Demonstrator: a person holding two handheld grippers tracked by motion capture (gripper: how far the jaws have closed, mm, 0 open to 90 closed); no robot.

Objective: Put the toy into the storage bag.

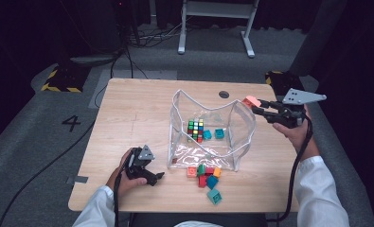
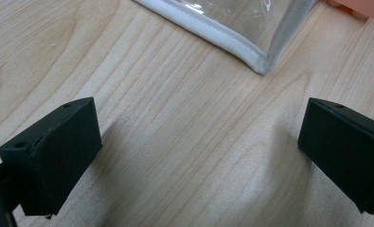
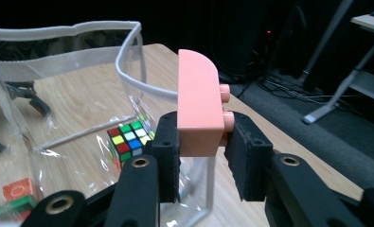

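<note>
Clamping a pink rounded plastic brick, the right gripper hovers beside the clear white-trimmed pouch, left gripper gaping on the wooden surface

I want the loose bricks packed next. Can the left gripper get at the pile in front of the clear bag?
Probably yes: the left gripper rests open on the table, with bare wood between it and the pile.

The block in the black right gripper is pink; the bag is clear with white edges; the cube inside has red, green, yellow, blue squares; at its 3 o'clock sit two teal blocks; the table is light wood.
</note>
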